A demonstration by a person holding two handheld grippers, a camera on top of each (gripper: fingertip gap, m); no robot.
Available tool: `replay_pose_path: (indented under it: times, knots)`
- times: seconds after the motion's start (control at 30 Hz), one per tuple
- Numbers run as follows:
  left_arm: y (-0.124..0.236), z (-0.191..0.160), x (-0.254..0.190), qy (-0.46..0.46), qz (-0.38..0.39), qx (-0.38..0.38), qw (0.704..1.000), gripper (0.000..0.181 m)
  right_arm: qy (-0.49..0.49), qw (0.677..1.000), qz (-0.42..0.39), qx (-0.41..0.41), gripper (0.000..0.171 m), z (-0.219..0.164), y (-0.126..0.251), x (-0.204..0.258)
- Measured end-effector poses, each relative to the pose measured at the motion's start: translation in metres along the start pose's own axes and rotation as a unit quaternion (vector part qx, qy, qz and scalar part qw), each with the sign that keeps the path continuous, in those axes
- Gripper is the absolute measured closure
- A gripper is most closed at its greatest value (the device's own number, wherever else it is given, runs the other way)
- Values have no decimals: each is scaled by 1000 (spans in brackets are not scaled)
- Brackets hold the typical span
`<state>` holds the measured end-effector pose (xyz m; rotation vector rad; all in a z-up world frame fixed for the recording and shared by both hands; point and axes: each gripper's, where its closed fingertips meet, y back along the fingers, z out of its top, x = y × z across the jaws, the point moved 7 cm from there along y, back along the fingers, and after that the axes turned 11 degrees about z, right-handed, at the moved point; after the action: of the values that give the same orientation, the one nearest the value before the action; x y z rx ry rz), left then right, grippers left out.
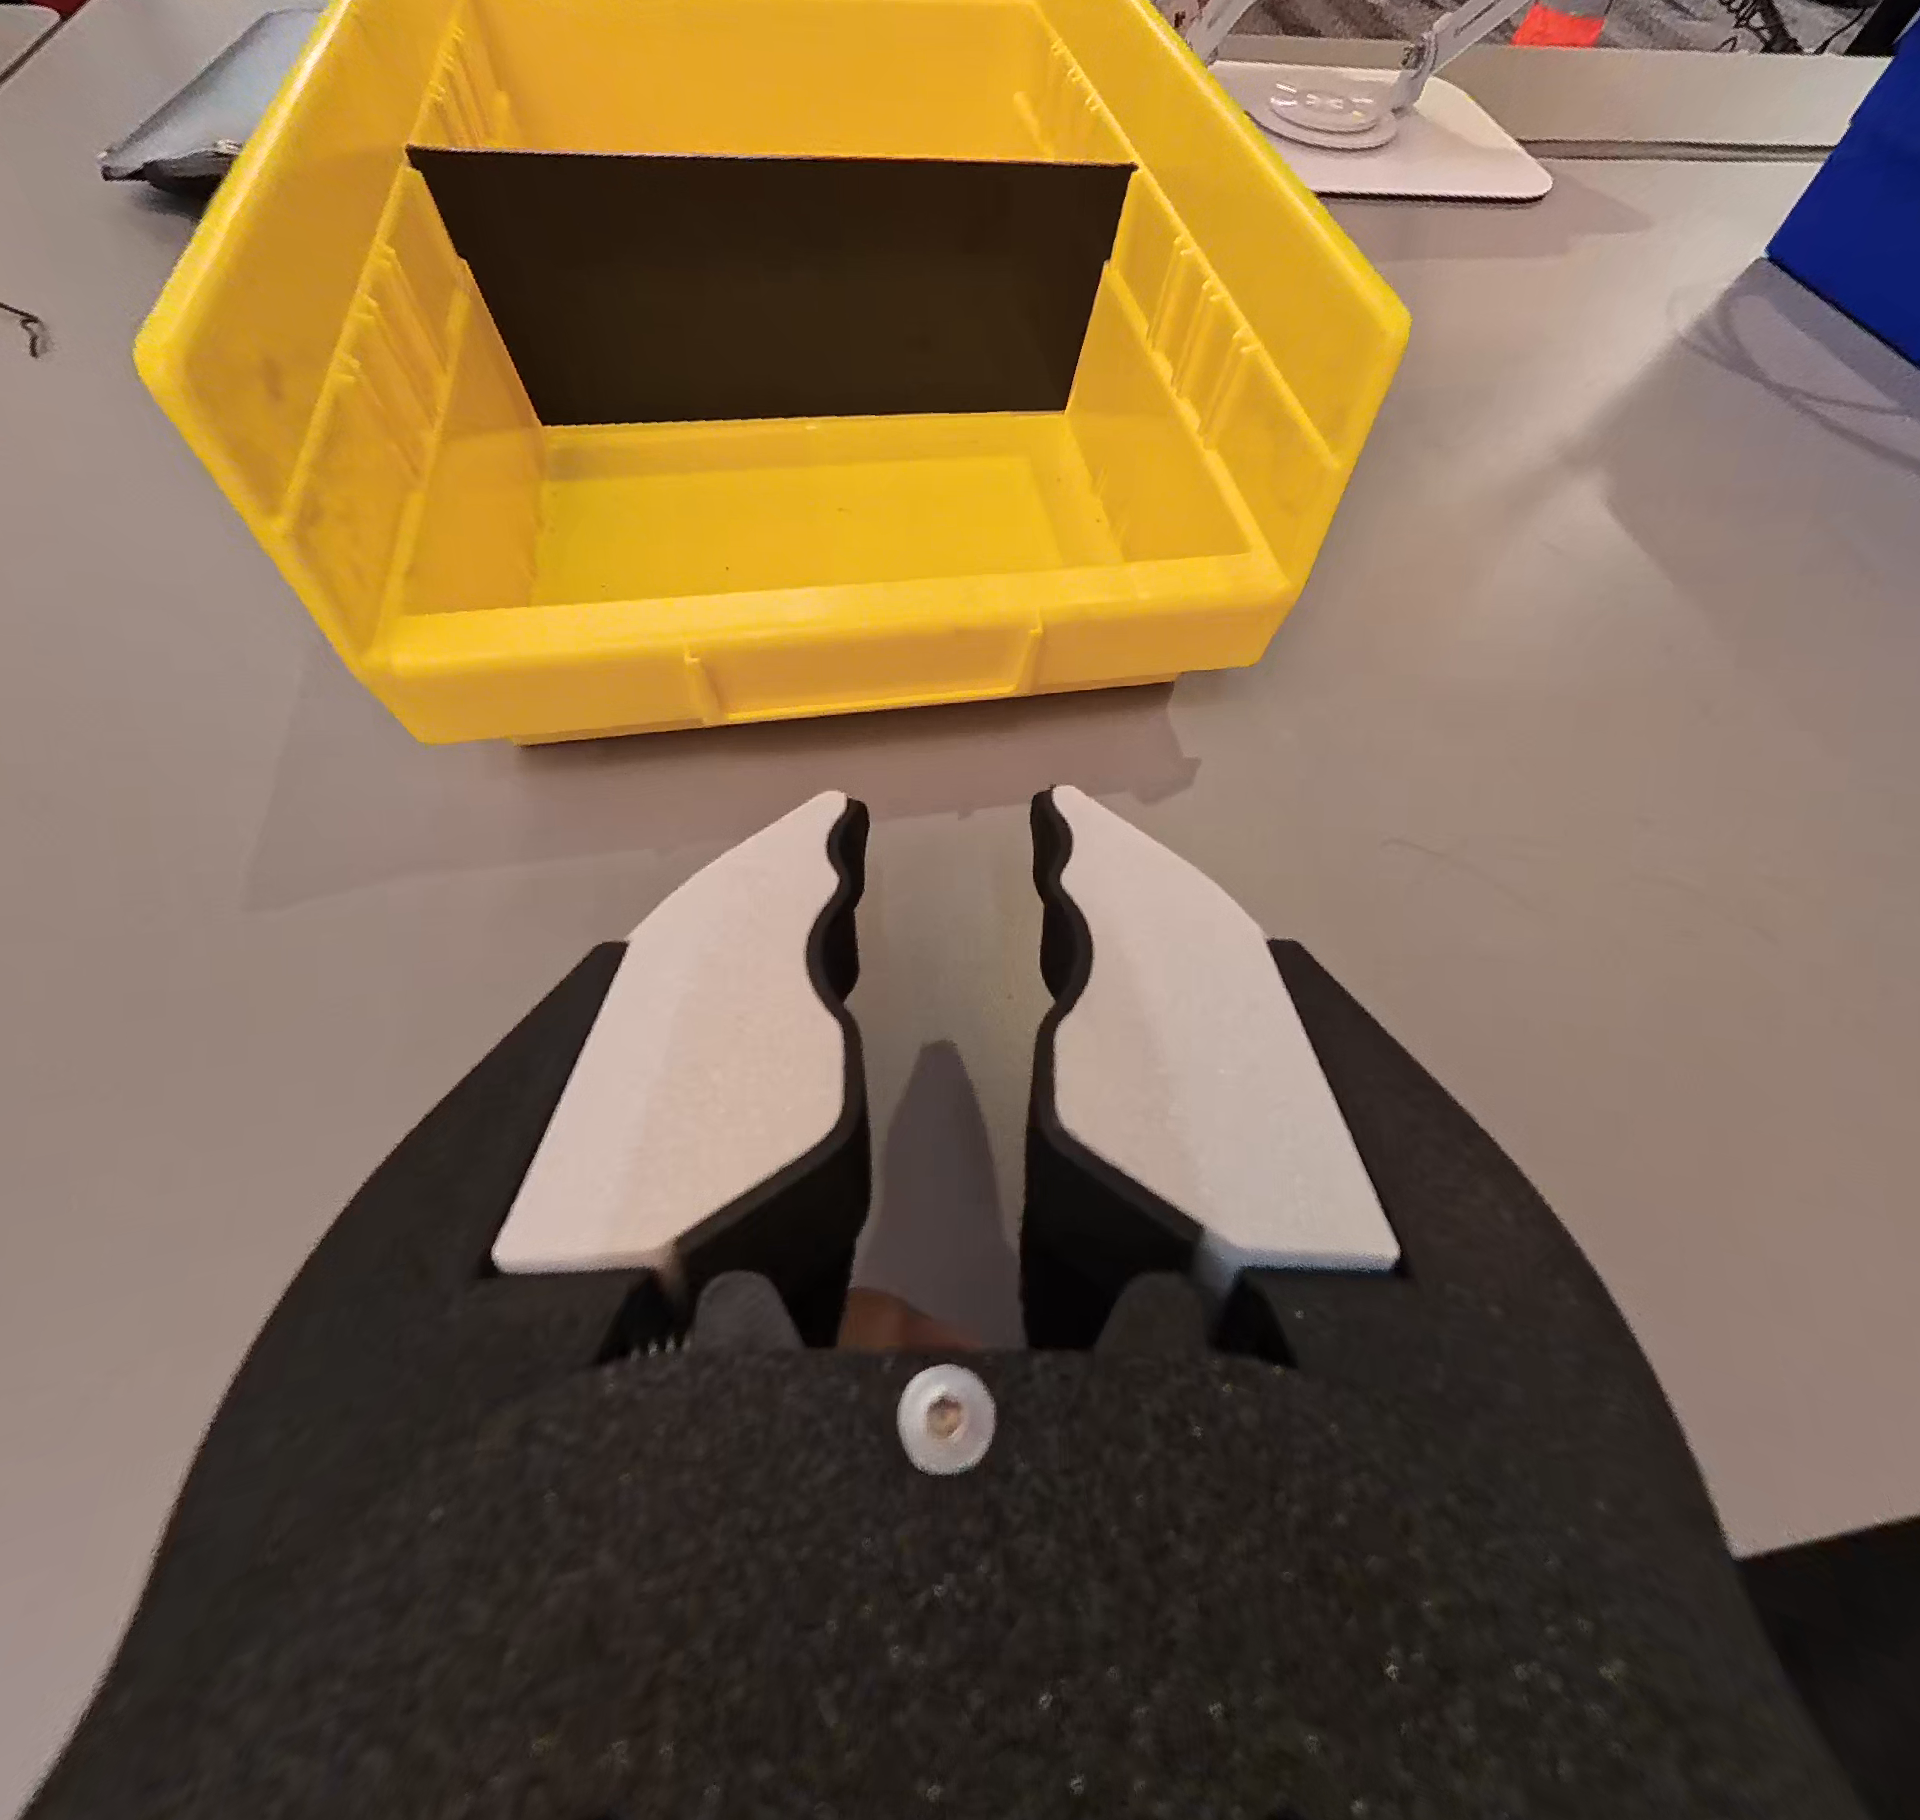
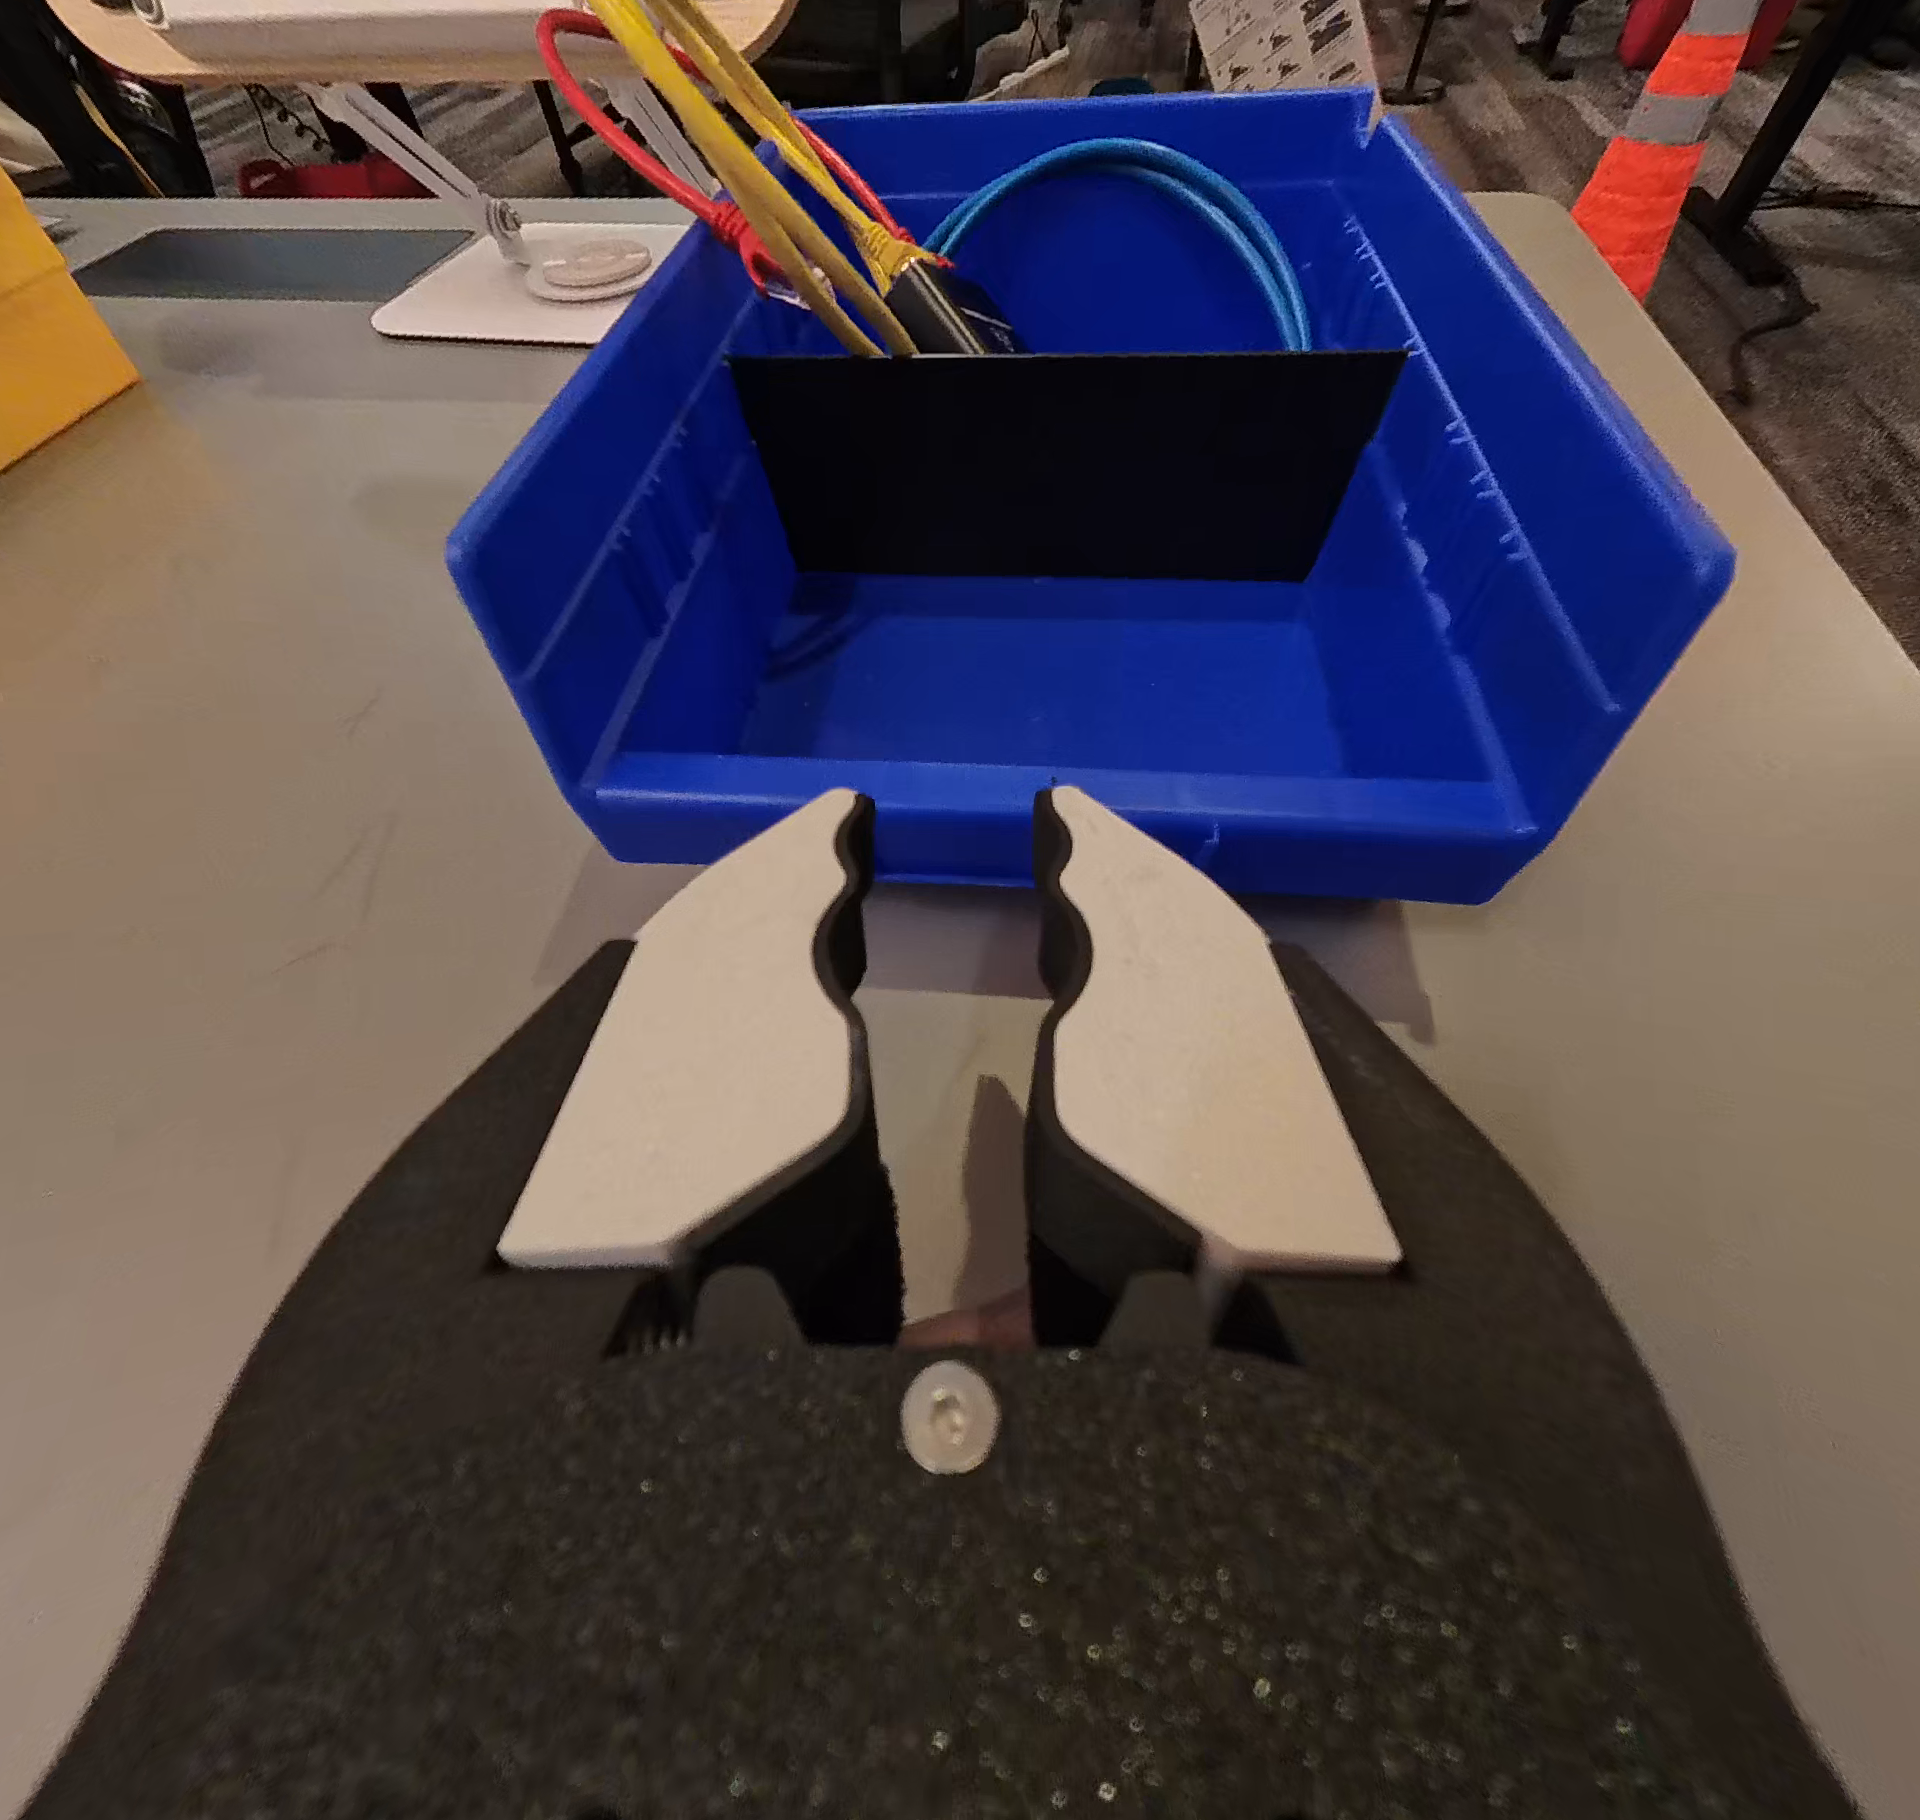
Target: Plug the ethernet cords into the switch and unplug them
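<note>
Left tongs (image 1: pixel 949 814) released, nothing between the pads, hovering low over the grey tabletop (image 1: pixel 1558 731) just short of the yellow bin (image 1: pixel 800 669). Right tongs (image 2: pixel 954 809) likewise released and empty, tips level with the front lip of the blue bin (image 2: pixel 1049 835). Both apparently parked at a ready pose, one per bin, nothing yet taken up.

Yellow bin split by a black divider (image 1: pixel 769 284); front compartment bare, rear one not seen to hold anything. Blue bin split the same way by its own divider (image 2: pixel 1060 461), front compartment bare. All task items crowded behind that divider: a dark switch (image 2: pixel 951 316) standing tilted in the rear compartment, yellow cords (image 2: pixel 717 129) and a red cord (image 2: pixel 582 97) rising out over the back left corner, a blue cord (image 2: pixel 1226 201) looped against the back wall. Red and yellow plugs seemingly at the switch's upper end, though whether seated cannot be told. Likely stored there to keep the front half free for reaching in.

Printed leaflet (image 2: pixel 1288 14) behind the blue bin; a label patch on the switch; both too small to read. No brand marks visible on bins or tongs.
</note>
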<state>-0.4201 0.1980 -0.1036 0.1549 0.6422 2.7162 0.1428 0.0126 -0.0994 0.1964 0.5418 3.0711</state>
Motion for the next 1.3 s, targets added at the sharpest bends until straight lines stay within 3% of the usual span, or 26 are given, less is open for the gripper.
replay_pose_path:
  times: [0.3, 0.4, 0.5, 0.57, 0.7, 0.8, 0.9, 1.0, 1.13, 1.2, 1.3]
  knots:
    - [1, -3, 3, 4, 0, 5, 1000, 151, 23, 1000, 3, -4, 142, 6, -5, 9]
    - [6, -4, 4, 1, 1, 1, 1000, 151, 60, 996, 49, -32, 139, 16, -7, 30]
    - [12, -6, 4, -9, 7, -4, 1000, 151, 87, 984, 153, -28, 112, 18, -20, 67]
    - [15, -9, 4, -16, 10, -4, 1000, 151, 89, 987, 132, -9, 98, 17, -34, 77]
    - [23, -17, 1, -32, 8, 2, 999, 150, 92, 993, 71, -1, 90, 23, -64, 87]
    - [31, -22, -8, -48, 3, 1, 999, 150, 72, 993, 97, 15, 85, 24, -83, 103]
    - [41, -21, -29, -57, -16, -11, 998, 150, 77, 987, 140, 29, 90, 23, -84, 125]
    - [48, -16, -79, -68, -83, -31, 994, 146, 90, 976, 200, 22, 103, 21, -69, 148]
    - [47, -2, -169, -126, -179, -64, 974, 138, 101, 981, 131, -102, 99, 44, -19, 143]
    - [40, 10, -210, -149, -207, -74, 964, 138, 75, 986, 13, -147, 108, 50, 8, 116]
    - [13, 38, -269, -140, -243, -77, 957, 132, 31, 981, -130, -138, 114, 35, 33, 71]
